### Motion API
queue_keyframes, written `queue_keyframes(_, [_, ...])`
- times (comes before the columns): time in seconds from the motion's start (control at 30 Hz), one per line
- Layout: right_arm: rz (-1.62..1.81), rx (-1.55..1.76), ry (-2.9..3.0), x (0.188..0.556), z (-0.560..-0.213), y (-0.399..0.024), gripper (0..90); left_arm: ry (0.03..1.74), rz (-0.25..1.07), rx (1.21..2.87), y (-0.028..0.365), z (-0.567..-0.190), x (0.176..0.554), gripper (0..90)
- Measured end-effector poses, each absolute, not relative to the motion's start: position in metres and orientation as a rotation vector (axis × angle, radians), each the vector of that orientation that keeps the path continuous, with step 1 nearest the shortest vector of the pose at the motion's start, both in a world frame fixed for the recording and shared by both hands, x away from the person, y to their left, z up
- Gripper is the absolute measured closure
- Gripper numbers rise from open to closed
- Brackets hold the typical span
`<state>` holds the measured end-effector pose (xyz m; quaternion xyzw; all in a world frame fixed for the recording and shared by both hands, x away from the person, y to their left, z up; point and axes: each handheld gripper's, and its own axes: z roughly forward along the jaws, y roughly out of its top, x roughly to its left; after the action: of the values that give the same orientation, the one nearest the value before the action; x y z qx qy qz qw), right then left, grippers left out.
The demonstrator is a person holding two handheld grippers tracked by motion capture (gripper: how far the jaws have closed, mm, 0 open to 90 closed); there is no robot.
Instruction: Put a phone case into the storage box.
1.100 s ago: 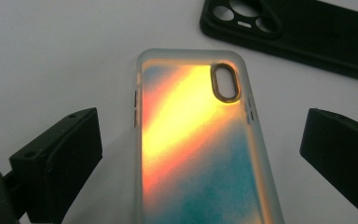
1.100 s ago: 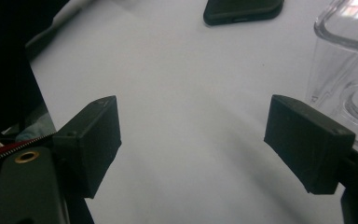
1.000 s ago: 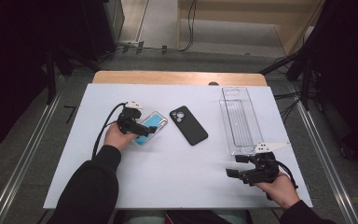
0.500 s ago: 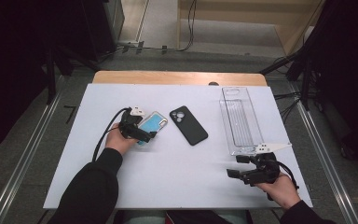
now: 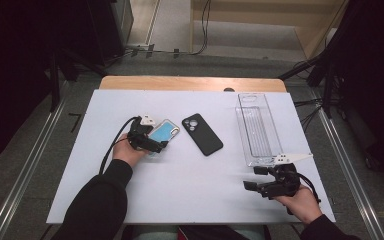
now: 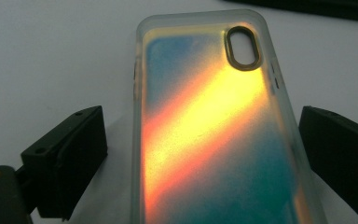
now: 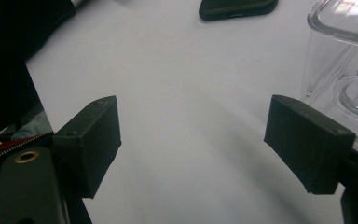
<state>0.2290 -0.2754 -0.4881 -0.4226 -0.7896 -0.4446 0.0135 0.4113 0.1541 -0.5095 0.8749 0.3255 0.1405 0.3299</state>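
Observation:
A translucent phone case (image 5: 166, 131) with a teal, orange and yellow sheen lies flat on the white table (image 5: 195, 200), left of centre. My left gripper (image 5: 156, 140) is at its near end, held in a hand. In the left gripper view the case (image 6: 214, 140) lies between the two black jaws of that gripper (image 6: 204, 156), which stand open on either side of it; the right jaw is close to the case's edge. A black phone (image 5: 202, 134) lies face down just right of the case. My right gripper (image 5: 254, 178) rests near the front right, open with nothing between its jaws (image 7: 196, 140).
A long clear plastic tray (image 5: 257, 130) stands at the right of the table, just beyond my right gripper, and its corner (image 7: 345, 70) rises close to the right jaw. The black phone's end (image 7: 237, 9) lies farther off. Cables trail from both grippers.
My left gripper has edged slightly along the table toward the case. The right gripper has stayed put.

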Motion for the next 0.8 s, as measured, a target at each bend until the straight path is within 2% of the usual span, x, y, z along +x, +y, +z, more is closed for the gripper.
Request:
queue_keyframes(0.13, [-1.387, -1.317, -2.459, 0.2286, -0.4876, -0.2746, 16.5, 0.873, 0.387, 2.251, 0.157, -0.5087, 0.4087, 16.1])
queue_keyframes(0.8, [-1.398, -1.303, -2.463, 0.2287, -0.4864, -0.2745, 16.5, 0.918, 0.359, 2.294, 0.1521, -0.5008, 0.4098, 17.2])
